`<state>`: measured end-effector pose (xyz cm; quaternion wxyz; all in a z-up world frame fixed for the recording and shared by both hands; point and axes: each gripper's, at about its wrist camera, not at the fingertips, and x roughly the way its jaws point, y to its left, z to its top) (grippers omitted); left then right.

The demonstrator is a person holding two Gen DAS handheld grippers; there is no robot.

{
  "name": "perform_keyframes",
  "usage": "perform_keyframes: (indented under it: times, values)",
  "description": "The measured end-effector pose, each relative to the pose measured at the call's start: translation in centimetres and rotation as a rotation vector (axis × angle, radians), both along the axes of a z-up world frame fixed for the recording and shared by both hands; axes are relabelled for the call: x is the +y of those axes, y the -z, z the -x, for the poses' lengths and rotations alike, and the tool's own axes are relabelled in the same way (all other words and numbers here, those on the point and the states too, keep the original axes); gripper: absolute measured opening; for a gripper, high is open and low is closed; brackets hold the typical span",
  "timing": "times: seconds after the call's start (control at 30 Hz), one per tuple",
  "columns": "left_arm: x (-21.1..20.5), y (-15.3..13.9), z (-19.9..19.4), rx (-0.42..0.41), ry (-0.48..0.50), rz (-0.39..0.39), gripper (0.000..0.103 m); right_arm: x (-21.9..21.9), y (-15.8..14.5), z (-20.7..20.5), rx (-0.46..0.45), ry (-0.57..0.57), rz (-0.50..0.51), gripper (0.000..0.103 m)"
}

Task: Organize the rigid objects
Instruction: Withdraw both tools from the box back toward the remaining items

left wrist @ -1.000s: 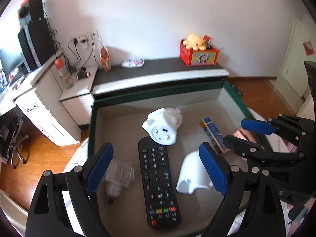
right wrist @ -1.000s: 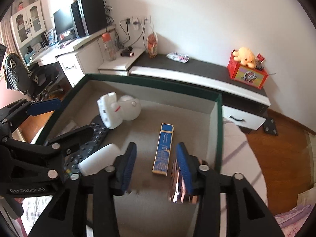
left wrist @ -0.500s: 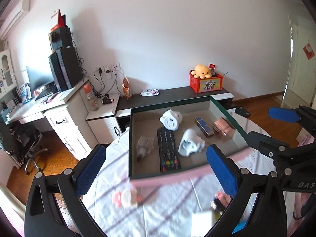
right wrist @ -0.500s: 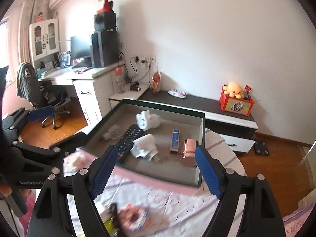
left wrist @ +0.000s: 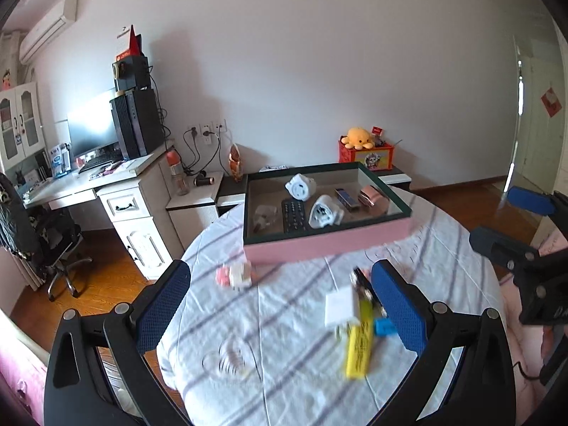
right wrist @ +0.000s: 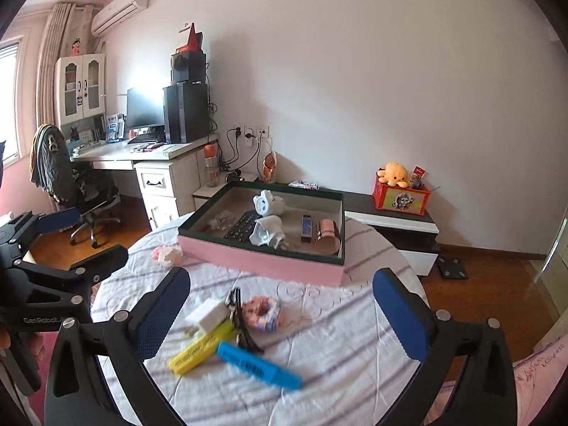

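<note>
A pink box with a dark green rim [left wrist: 326,245] [right wrist: 259,259] sits at the far side of the striped round table. It holds a black remote [left wrist: 294,214], a white pig-shaped piece [left wrist: 300,186], a white adapter [left wrist: 323,211], a slim blue box [right wrist: 306,227] and a copper cylinder [right wrist: 327,234]. My left gripper [left wrist: 280,312] is open and empty above the cloth. The jaws of my right gripper [right wrist: 280,319] are opening, with nothing held between them. Below them lie a yellow highlighter [right wrist: 202,346], a blue highlighter [right wrist: 259,365], a white charger [right wrist: 209,314] and a pink toy [right wrist: 262,314].
A small pink and white toy [left wrist: 236,274] lies on the cloth left of the box's front. Behind the table stand a low dark cabinet [right wrist: 390,218] with a red box and a desk [left wrist: 106,181] with a computer. An office chair [left wrist: 53,238] is at the left.
Both grippers pulled back and rose from inside the box to over the near tabletop. The right jaws went from narrow to wide, leaving the copper cylinder in the box. The left opened slightly.
</note>
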<state>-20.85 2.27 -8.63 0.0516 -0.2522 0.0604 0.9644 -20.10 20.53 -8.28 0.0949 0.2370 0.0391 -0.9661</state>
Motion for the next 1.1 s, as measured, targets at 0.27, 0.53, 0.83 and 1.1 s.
perform_keyframes:
  times: [0.27, 0.53, 0.83, 1.1]
  values:
    - [-1.3, 1.1, -3.5, -0.019, 0.017, -0.035, 0.103, 1.3, 0.9, -2.9, -0.006, 0.041, 0.021, 0.103]
    - [-2.7, 2.8, -3.7, -0.068, 0.007, -0.044, 0.103, 3.5, 2.6, -3.2, -0.056, 0.103, 0.033, 0.103]
    - [-2.7, 4.2, -2.7, -0.114, 0.019, -0.06, 0.103, 3.9, 5.6, -1.5, -0.137, 0.106, -0.01, 0.103]
    - [-1.9, 6.1, -1.1, -0.176, 0.036, -0.039, 0.103, 1.3, 10.2, 2.2, -0.254, -0.019, -0.119, 0.103]
